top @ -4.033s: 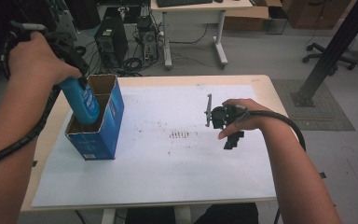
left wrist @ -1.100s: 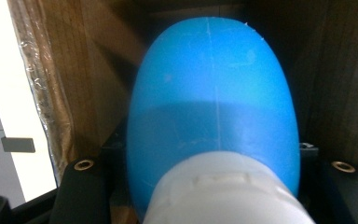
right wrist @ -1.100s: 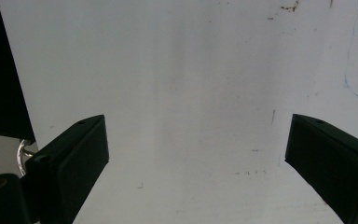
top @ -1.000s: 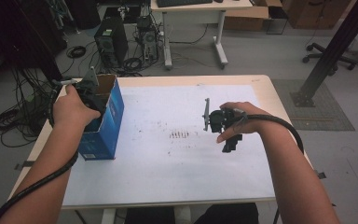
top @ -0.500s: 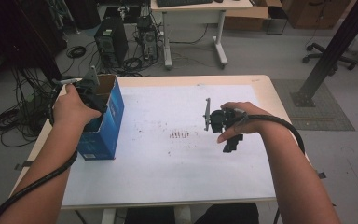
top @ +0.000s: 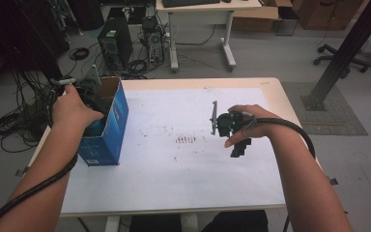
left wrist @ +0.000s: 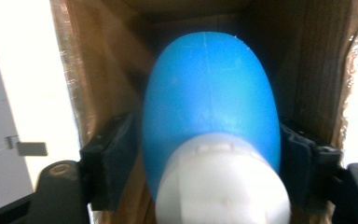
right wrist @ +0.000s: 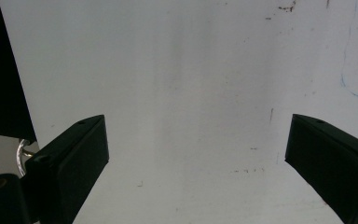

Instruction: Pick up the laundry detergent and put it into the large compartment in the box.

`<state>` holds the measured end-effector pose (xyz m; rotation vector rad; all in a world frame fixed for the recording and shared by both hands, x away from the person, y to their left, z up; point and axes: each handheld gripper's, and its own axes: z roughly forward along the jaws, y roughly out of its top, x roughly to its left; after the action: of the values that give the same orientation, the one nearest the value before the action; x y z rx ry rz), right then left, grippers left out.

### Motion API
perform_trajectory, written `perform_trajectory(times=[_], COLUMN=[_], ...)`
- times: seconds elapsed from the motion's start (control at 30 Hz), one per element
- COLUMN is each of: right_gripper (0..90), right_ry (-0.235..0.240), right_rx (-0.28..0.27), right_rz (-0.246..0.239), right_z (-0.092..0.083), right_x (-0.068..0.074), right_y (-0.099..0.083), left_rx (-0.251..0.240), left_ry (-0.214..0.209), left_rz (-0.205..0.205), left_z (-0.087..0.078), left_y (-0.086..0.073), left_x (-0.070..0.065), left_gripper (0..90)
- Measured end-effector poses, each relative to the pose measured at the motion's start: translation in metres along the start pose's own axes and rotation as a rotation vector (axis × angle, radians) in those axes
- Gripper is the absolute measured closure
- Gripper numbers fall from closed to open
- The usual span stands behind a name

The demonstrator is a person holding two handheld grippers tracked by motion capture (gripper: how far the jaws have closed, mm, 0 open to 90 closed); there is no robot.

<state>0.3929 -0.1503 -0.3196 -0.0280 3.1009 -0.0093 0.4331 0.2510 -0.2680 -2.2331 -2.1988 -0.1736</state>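
The left gripper is lowered into the open top of a blue cardboard box that stands upright near the left edge of the table, on the left margin of the white paper sheet covering the tabletop. In the left gripper view, a blue bottle with a white cap sits inside the box, cap end toward the camera, with brown cardboard walls on both sides and behind it. The bottle lies between the two black jaws; these have just been opening, and the left one stands at the bottle's side with a narrow gap, while contact on the right side cannot be determined. The jaws are therefore parted and no longer press on the bottle. The person's left hand covers the gripper body at the box opening, with the cable trailing back along the forearm. The right gripper is held above the paper sheet, right of centre and well apart from the box, with its grey plate toward the left. In the right gripper view its jaws stand wide apart with nothing between them, looking down on the bare sheet, which bears small dark specks. A cluster of such specks lies on the sheet between the box and the right gripper.
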Motion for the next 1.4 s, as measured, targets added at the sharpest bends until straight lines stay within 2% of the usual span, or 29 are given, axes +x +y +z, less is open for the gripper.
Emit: perform_trajectory(times=[0.1,0.3,0.47,0.63,0.73,0.77,0.87,1.0,1.07,1.1,1.23,1.37,1.4], right_gripper=[5.8,5.8,5.8,5.8,5.8,5.8,5.8,5.8,5.8,5.8,5.8,5.9,5.8], right_ry=[0.001,-0.003,-0.004,-0.004,-0.005,-0.006,-0.006,-0.006,-0.006,-0.008,-0.008,-0.009,-0.009], right_rx=[-0.003,-0.003,-0.002,0.001,0.001,0.001,0.003,0.003,0.002,0.004,0.002,0.006,0.007], right_rz=[0.001,0.0,0.004,0.007,0.008,0.009,0.013,0.014,0.014,0.015,0.018,0.024,0.024], right_z=[0.0,-0.002,-0.003,-0.004,-0.005,-0.005,-0.006,-0.006,-0.006,-0.006,-0.007,-0.008,-0.009], right_x=[0.0,0.001,0.001,0.002,0.002,0.002,0.003,0.004,0.004,0.004,0.005,0.006,0.006], right_y=[-0.001,-0.001,-0.001,-0.002,-0.003,-0.003,-0.004,-0.005,-0.005,-0.006,-0.008,-0.009,-0.01], left_rx=[-0.02,-0.047,-0.052,-0.067,-0.065,-0.062,-0.069,-0.075,-0.072,-0.08,-0.083,-0.094,-0.086], left_ry=[0.017,0.027,0.014,0.005,0.017,0.016,0.019,0.026,0.027,0.028,0.032,0.032,0.033], left_rz=[0.016,0.053,0.075,0.121,0.142,0.142,0.172,0.192,0.214,0.244,0.276,0.336,0.4], left_z=[-0.009,-0.028,-0.032,-0.034,-0.034,-0.034,-0.035,-0.037,-0.04,-0.043,-0.049,-0.06,-0.064], left_y=[-0.002,-0.006,-0.007,-0.009,-0.009,-0.009,-0.01,-0.01,-0.011,-0.012,-0.014,-0.015,-0.015], left_x=[0.0,-0.002,-0.003,-0.002,-0.002,-0.002,-0.005,-0.007,-0.009,-0.012,-0.018,-0.027,-0.033], left_gripper=[18.3,17.2,15.6,10.5,7.8,4.3,2.8,0.3,0.2,0.2,0.2,0.2,0.2])
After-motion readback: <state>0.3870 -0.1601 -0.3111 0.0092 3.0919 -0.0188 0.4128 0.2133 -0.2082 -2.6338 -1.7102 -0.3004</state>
